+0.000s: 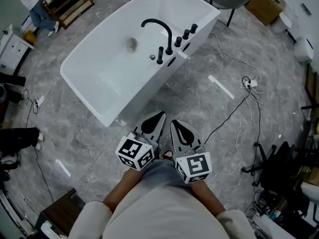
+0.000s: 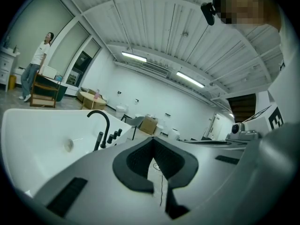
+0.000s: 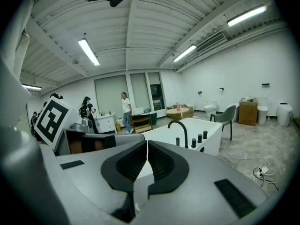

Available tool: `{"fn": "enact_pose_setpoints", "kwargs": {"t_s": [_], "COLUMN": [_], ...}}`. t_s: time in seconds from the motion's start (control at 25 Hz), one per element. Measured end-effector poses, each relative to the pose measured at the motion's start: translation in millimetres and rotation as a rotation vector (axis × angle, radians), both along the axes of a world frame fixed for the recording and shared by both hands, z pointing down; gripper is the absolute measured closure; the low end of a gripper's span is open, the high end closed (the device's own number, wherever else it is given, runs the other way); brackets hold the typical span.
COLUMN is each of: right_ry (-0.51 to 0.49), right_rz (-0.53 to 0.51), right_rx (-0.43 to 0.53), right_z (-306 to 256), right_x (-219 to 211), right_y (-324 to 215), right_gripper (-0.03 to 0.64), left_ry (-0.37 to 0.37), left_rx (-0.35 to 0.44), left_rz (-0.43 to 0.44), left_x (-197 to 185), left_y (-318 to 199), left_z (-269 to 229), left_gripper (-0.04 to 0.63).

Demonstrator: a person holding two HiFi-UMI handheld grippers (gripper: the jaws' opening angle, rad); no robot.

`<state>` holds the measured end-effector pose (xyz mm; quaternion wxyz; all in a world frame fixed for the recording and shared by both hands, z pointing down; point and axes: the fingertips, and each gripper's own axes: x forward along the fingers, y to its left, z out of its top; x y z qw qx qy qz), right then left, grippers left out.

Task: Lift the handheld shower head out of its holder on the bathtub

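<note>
A white freestanding bathtub (image 1: 112,91) stands on the grey floor ahead of me. On its near rim are a curved black tap (image 1: 159,28), three black knobs (image 1: 185,34) and a slim black handheld shower head (image 1: 160,55) standing upright in its holder. The shower head also shows in the left gripper view (image 2: 99,141) and the right gripper view (image 3: 177,141). My left gripper (image 1: 160,116) and right gripper (image 1: 175,124) are side by side, well short of the tub. Both are shut with nothing between the pads.
Black and white cables (image 1: 239,108) and a power strip (image 1: 250,82) trail across the floor to the right. Behind the tub stand a grey chair (image 1: 227,1) and a cardboard box (image 1: 265,4). A person (image 1: 35,6) stands by a wooden shelf (image 1: 70,1) at far left.
</note>
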<state>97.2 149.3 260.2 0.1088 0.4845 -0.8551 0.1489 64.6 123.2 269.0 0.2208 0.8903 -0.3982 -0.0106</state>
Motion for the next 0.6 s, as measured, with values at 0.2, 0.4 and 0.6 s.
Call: {"fn": "enact_pose_setpoints", "kwargs": {"t_s": [0.2, 0.4, 0.6], "right_ry": [0.011, 0.021, 0.031], "right_rz": [-0.005, -0.010, -0.024], "right_rx": [-0.001, 0.029, 0.046], "right_z": [-3.4, -13.5, -19.7], "right_x": [-17.3, -42.5, -72.3], "right_y": [-37.5, -75.5, -106.2], "right_gripper": [0.597, 0.597, 0.596], "left_ry": [0.014, 0.027, 0.039], "left_rx": [0.008, 0.042, 0.071], "left_rz": [0.009, 0.015, 0.012], "left_x": [-15.0, -37.2, -65.8], "left_y": [-39.6, -78.5, -110.7], "left_z": [-6.0, -18.1, -28.0], "left_gripper": [0.591, 0.591, 0.591]}}
